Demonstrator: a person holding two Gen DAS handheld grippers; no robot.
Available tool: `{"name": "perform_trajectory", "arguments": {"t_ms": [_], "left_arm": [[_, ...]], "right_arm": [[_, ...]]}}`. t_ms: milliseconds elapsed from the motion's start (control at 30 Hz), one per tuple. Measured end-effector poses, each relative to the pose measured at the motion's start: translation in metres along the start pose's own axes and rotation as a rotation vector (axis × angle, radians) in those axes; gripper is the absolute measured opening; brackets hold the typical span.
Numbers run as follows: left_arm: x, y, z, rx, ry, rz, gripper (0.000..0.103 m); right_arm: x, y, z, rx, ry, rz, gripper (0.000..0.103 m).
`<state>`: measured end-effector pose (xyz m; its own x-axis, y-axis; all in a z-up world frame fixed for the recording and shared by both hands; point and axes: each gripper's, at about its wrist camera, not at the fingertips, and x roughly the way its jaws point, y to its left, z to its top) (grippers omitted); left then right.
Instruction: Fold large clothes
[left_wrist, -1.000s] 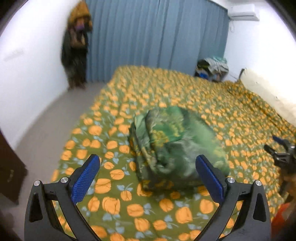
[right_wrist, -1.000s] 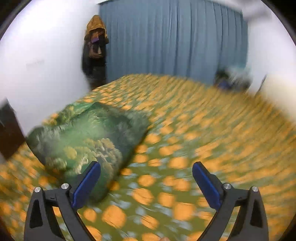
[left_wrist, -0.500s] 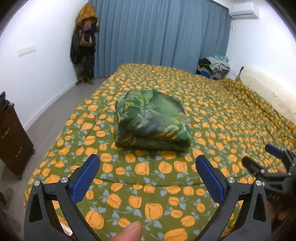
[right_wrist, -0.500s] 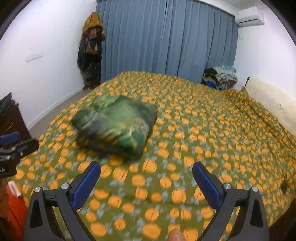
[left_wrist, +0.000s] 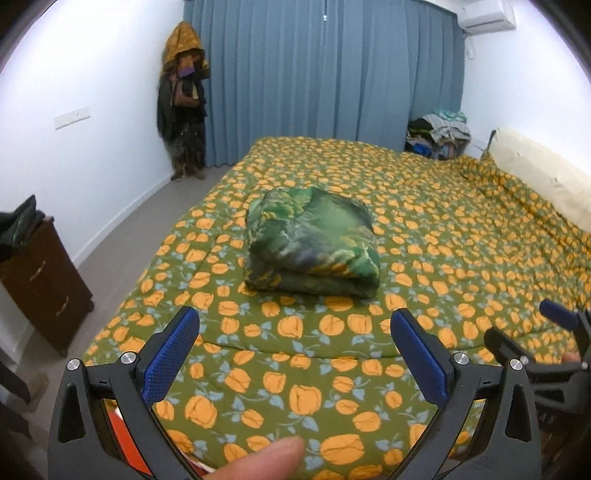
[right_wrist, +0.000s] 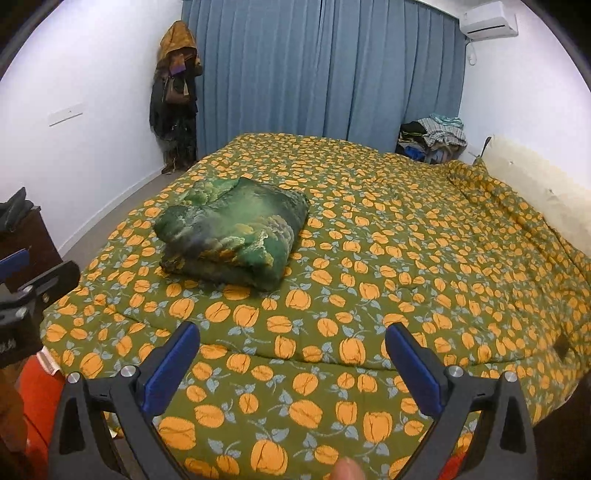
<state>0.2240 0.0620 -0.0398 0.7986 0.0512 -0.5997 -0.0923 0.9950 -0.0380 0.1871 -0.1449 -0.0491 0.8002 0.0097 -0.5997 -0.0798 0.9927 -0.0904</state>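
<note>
The green, leaf-printed cloth bundle (left_wrist: 312, 242), folded into a thick rectangular packet of several layers, lies on the near-left part of the olive quilt with orange flower print (left_wrist: 424, 206) that covers the bed. Nothing touches it. Its stacked folded edges face the cameras, and the top surface bulges a little instead of lying flat.

The left gripper (left_wrist: 294, 356) hangs above the quilt's near edge, well apart from the bundle, its 2 blue-padded jaws spread wide and empty. The right gripper (right_wrist: 292, 363) is likewise wide apart and holds nothing; it sits further right, so the bundle (right_wrist: 231, 238) appears off to its left.

The fold looks finished, or nearly so. The risk from here is the bundle loosening: the layers are plump and the quilt beneath is soft, so a nudge from either tool or a pull on only the top layer could make the stack slump or spring open. A grab at 1 corner alone would likely drag the folds apart.

Behind the bed hang blue pleated curtains (left_wrist: 332, 81).
</note>
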Motion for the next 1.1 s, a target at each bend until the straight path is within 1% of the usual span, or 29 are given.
{"name": "perform_trajectory", "arguments": {"t_ms": [67, 100, 167, 233, 400, 533, 633, 733, 900, 967, 1100], "left_arm": [[-0.001, -0.001, 0.000, -0.007, 0.026, -0.023, 0.103], [0.000, -0.002, 0.000, -0.007, 0.040, -0.017, 0.103], [0.000, -0.005, 0.000, 0.004, 0.058, 0.026, 0.103], [0.002, -0.008, -0.001, 0.017, 0.064, 0.051, 0.103], [0.004, -0.010, -0.003, 0.034, 0.067, 0.084, 0.103], [0.010, -0.006, -0.004, 0.046, 0.079, 0.130, 0.103], [0.011, -0.004, -0.005, 0.051, 0.090, 0.133, 0.103], [0.010, -0.005, -0.007, 0.064, 0.086, 0.165, 0.102], [0.012, -0.005, -0.005, 0.051, 0.106, 0.136, 0.102], [0.012, -0.005, -0.005, 0.048, 0.108, 0.128, 0.102], [0.011, -0.008, -0.005, 0.053, 0.108, 0.123, 0.102]], "right_arm": [[-0.007, -0.001, -0.002, -0.005, -0.010, 0.001, 0.102], [-0.009, -0.001, -0.003, -0.006, -0.016, 0.004, 0.102], [-0.014, -0.001, -0.003, -0.009, -0.028, 0.003, 0.102], [-0.014, 0.000, -0.002, -0.012, -0.036, 0.001, 0.102], [-0.010, 0.006, 0.000, -0.020, -0.031, 0.008, 0.102], [-0.007, 0.011, 0.001, -0.027, -0.015, 0.019, 0.102], [-0.004, 0.016, 0.003, -0.029, 0.000, 0.027, 0.102], [-0.007, 0.022, 0.006, -0.030, -0.002, 0.039, 0.102], [-0.014, 0.026, 0.007, -0.034, 0.002, 0.041, 0.102], [-0.014, 0.025, 0.007, -0.033, 0.007, 0.028, 0.102], [-0.013, 0.023, 0.006, -0.022, 0.019, 0.020, 0.102]]}}
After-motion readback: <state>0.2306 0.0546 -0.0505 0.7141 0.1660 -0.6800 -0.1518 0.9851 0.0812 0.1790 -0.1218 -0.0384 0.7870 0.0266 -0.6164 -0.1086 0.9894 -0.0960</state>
